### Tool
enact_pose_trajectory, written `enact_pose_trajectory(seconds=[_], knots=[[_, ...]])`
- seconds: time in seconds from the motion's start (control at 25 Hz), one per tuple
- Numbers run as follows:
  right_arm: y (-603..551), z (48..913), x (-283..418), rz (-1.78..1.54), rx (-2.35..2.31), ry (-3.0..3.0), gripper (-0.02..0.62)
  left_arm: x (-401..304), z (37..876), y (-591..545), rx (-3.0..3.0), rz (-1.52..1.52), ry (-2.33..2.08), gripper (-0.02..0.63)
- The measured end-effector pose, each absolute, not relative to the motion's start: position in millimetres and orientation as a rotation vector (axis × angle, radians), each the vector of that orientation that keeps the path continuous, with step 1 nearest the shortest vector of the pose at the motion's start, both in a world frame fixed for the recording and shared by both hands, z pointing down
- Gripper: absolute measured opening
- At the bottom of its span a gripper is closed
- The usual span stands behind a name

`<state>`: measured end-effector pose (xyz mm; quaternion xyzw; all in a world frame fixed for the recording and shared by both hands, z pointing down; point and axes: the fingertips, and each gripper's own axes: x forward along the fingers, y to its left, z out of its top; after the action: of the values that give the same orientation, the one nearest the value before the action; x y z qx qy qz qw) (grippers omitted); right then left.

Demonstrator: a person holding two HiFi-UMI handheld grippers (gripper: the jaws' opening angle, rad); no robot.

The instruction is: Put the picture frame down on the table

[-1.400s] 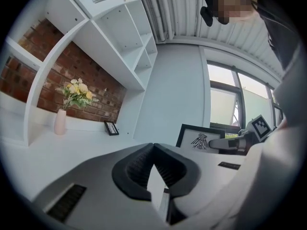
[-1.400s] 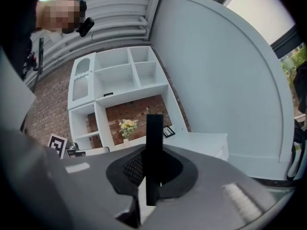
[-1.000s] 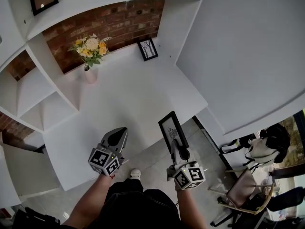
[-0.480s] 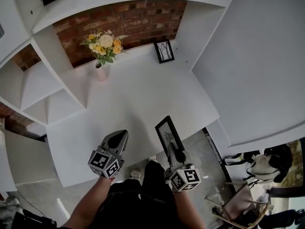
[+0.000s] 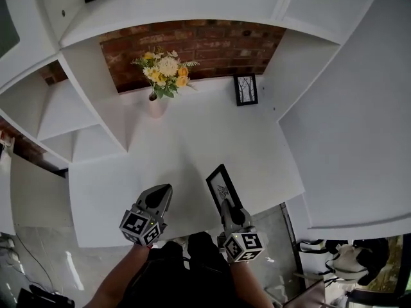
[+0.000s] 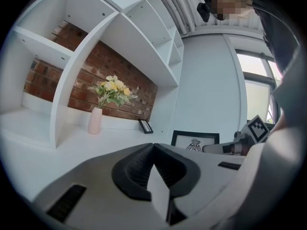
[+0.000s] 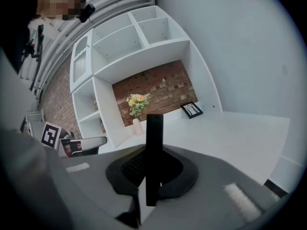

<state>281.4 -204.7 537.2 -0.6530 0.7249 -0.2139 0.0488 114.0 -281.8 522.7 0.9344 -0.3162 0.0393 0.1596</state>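
A black picture frame [image 5: 220,187] with a white mat and a small drawing is held upright at its near edge by my right gripper [image 5: 227,205], which is shut on it. It sits over the front right part of the white table [image 5: 180,146]; whether it touches the top I cannot tell. In the right gripper view the frame [image 7: 153,147] shows edge-on between the jaws. The left gripper view shows the frame [image 6: 195,142] face-on at the right. My left gripper [image 5: 160,191] hovers over the table's front edge, to the left of the frame, jaws together and holding nothing.
A pink vase of yellow and white flowers [image 5: 156,101] stands at the back of the table. A second small black frame [image 5: 244,90] leans on the brick wall at back right. White shelves [image 5: 58,114] rise on the left. Floor lies beyond the table's front edge [image 5: 192,234].
Both grippers have moved forward from beyond the table's edge to over its front part. The held frame came with the right gripper and sits lower.
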Motion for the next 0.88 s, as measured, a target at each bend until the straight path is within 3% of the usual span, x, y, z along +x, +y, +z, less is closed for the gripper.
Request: enact_pose_trajectory(seconds=[0.88], knots=[[-246,575,254,-0.816,-1.815,2.500,0.023,112,532,-298,2.574,0.108,-1.029,-0.005]])
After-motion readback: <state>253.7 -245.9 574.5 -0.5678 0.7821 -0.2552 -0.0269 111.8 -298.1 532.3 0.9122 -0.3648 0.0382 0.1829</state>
